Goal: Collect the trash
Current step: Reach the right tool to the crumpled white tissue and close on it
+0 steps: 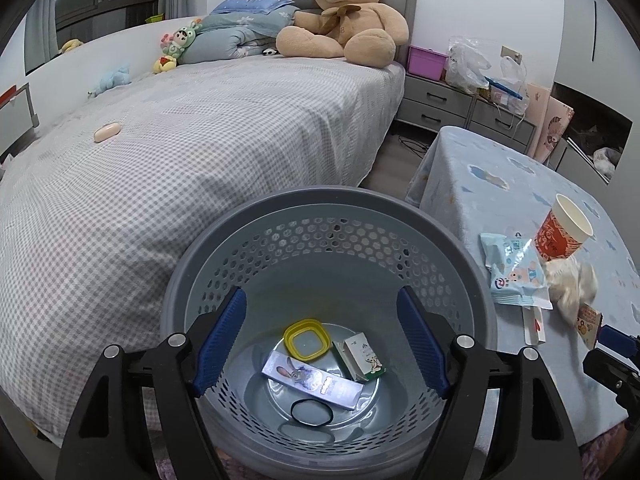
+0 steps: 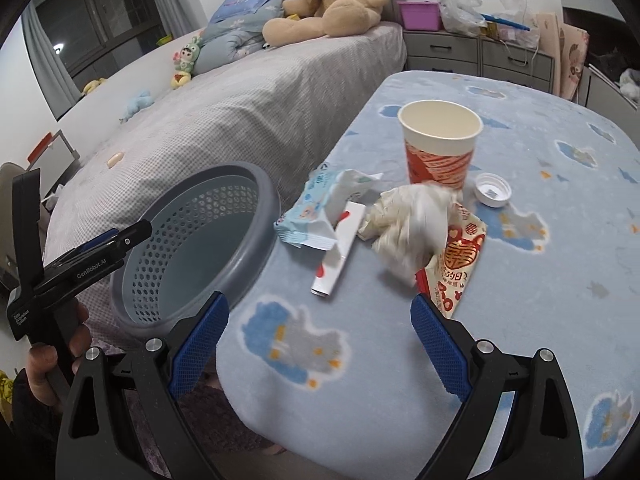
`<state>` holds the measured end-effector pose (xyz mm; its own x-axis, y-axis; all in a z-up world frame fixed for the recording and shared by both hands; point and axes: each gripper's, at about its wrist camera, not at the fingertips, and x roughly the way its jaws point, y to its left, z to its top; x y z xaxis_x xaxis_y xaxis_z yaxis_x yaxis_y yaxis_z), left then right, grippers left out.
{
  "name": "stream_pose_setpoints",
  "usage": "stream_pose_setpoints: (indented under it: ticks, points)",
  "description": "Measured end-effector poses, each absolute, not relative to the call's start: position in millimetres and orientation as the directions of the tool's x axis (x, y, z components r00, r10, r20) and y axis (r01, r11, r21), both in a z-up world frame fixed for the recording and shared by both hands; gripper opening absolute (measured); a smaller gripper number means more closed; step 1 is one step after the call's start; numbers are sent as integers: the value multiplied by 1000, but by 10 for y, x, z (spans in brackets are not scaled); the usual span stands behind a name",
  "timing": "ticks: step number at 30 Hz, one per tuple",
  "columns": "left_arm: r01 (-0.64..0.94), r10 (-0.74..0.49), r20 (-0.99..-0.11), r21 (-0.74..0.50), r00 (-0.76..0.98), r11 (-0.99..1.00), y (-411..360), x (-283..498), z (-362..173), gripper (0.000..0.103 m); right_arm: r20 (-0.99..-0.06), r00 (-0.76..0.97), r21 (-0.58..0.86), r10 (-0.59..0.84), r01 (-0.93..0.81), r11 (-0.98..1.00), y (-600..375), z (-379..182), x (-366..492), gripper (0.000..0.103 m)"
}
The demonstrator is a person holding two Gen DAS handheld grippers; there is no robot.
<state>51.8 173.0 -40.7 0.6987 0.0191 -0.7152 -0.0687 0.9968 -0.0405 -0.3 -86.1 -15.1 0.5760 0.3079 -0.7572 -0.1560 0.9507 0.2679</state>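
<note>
Bedroom, grey-checked bed (image 1: 180,168) at left, blue cloud-print cloth-covered table (image 2: 520,280) at right. Between them, round grey perforated plastic basket (image 1: 320,216): my left gripper (image 1: 322,344) hangs over it, fingers spread wide w/ nothing between. Already in the basket btm: long white rabbit-print carton (image 1: 312,380), small green-white box (image 1: 360,356), yellow square lid (image 1: 306,338), black hair band (image 1: 312,412). My right gripper (image 2: 320,344) over table edge, fingers spread, empty. Trash on table, ahead of it: red-white paper cup (image 2: 440,144) upright, crumpled white tissue (image 2: 412,220) just beside it, blue snack wrapper (image 2: 316,208), red-white foil pouch (image 2: 456,264), white bottle cap (image 2: 493,189).
</note>
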Motion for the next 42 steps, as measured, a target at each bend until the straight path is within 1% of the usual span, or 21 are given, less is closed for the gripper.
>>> stream_pose_setpoints:
  ticks: [10, 19, 21, 24, 27, 33, 36, 37, 38, 39, 42]
  points:
    - [-28, -2, -714, -29, 700, 999, 1481, 538, -399, 74, -764, 589, 270, 263, -79, 960, -1219, -181, -162, 91]
    - [34, -39, -705, -22, 708, 999, 1179, 520, -370, 74, -761, 615, 245, 207, -22, 969, -1381, -222, -39, 91]
    - [45, -43, -704, -16, 709, 999, 1108, 523, -373, 74, -757, 623, 234, 197, -23, 972, -1373, -201, 39, 90]
    - [61, -47, -706, -5, 707, 998, 1027, 529, -380, 74, -754, 629, 222, 189, -27, 975, -1339, -189, 179, 85]
    - [71, -49, -710, 2, 703, 997, 987, 535, -400, 74, -763, 620, 207, 180, -29, 978, -1285, -227, 338, 80]
    - [78, -50, -722, 4, 690, 997, 970, 567, -445, 74, -794, 587, 171, 156, -31, 985, -1167, -358, 560, 63]
    - [82, -56, -724, 1, 687, 997, 962, 582, -453, 74, -803, 580, 143, 135, -32, 989, -1124, -394, 594, 53]
    - [85, -57, -724, 2, 688, 996, 953, 581, -452, 74, -805, 579, 134, 130, -35, 990, -1111, -401, 595, 46]
    - [88, -59, -723, 2, 688, 996, 945, 580, -452, 74, -806, 578, 123, 123, -40, 992, -1099, -402, 595, 36]
    - [92, -61, -723, 3, 688, 996, 936, 580, -452, 74, -807, 579, 118, 121, -43, 992, -1090, -400, 579, 32]
    - [100, -66, -722, 4, 689, 995, 915, 576, -452, 74, -798, 590, 124, 125, -43, 991, -1118, -370, 538, 28]
